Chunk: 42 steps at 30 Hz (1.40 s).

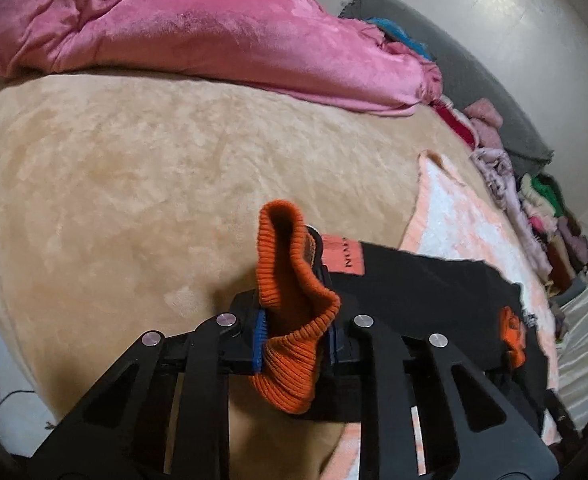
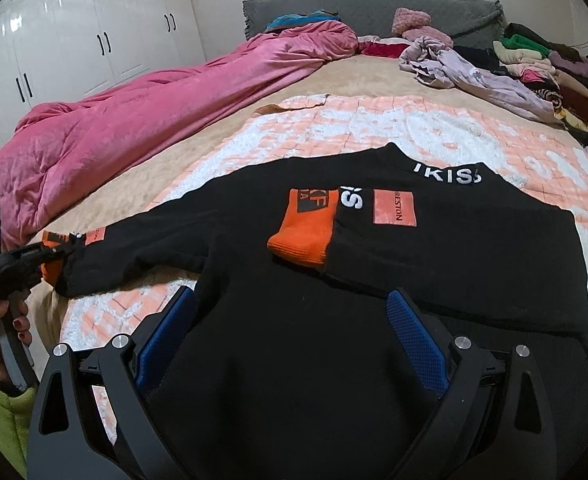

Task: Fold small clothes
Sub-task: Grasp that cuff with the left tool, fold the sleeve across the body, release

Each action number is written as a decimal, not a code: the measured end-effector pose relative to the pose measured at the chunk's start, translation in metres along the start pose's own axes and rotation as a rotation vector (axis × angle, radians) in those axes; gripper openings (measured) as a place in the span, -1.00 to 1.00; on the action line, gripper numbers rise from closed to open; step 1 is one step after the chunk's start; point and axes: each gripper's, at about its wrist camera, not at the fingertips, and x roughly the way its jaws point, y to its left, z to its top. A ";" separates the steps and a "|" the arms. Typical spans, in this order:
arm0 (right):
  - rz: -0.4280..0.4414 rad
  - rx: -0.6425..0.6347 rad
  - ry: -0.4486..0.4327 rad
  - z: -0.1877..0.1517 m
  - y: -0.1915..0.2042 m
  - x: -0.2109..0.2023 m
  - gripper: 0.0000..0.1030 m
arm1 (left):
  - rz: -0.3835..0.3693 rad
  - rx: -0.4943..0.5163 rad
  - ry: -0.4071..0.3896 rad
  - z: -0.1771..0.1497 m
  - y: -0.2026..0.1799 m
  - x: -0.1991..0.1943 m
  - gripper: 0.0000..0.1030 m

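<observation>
A small black sweater (image 2: 277, 360) with orange cuffs lies on a pink and white blanket (image 2: 374, 128) on the bed. One sleeve is folded across the chest, its orange cuff (image 2: 302, 236) resting there. My left gripper (image 1: 296, 320) is shut on the other sleeve's orange cuff (image 1: 289, 280) and holds it out to the left; it shows in the right wrist view (image 2: 53, 252) at the far left. My right gripper (image 2: 289, 312) is open, its blue pads (image 2: 414, 336) on either side of the sweater's lower body.
A pink duvet (image 2: 153, 108) lies bunched along the bed's left side. A pile of clothes (image 2: 534, 68) sits at the far right by the grey headboard (image 2: 374, 4). White wardrobes (image 2: 73, 40) stand behind. Beige fleece (image 1: 133, 180) covers the bed.
</observation>
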 end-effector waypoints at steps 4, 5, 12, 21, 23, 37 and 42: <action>-0.001 0.004 0.000 0.000 -0.003 -0.001 0.86 | -0.133 -0.047 -0.028 0.003 -0.008 -0.014 -0.82; -0.002 0.008 -0.002 0.000 -0.005 -0.001 0.86 | -0.144 -0.029 -0.044 0.003 -0.016 -0.020 -0.83; -0.016 0.082 -0.031 -0.002 -0.037 -0.018 0.86 | -0.251 0.081 -0.071 -0.005 -0.072 -0.046 -0.84; -0.060 0.210 -0.073 -0.018 -0.093 -0.044 0.86 | -0.320 0.225 -0.037 -0.030 -0.149 -0.052 -0.84; -0.062 0.235 -0.094 -0.022 -0.104 -0.055 0.86 | -0.330 0.255 -0.021 -0.037 -0.168 -0.048 -0.84; -0.082 0.344 -0.160 -0.043 -0.163 -0.092 0.86 | -0.337 0.407 0.090 -0.079 -0.263 -0.010 -0.84; -0.081 0.374 -0.182 -0.046 -0.174 -0.103 0.86 | -0.330 0.460 0.128 -0.097 -0.292 0.001 -0.84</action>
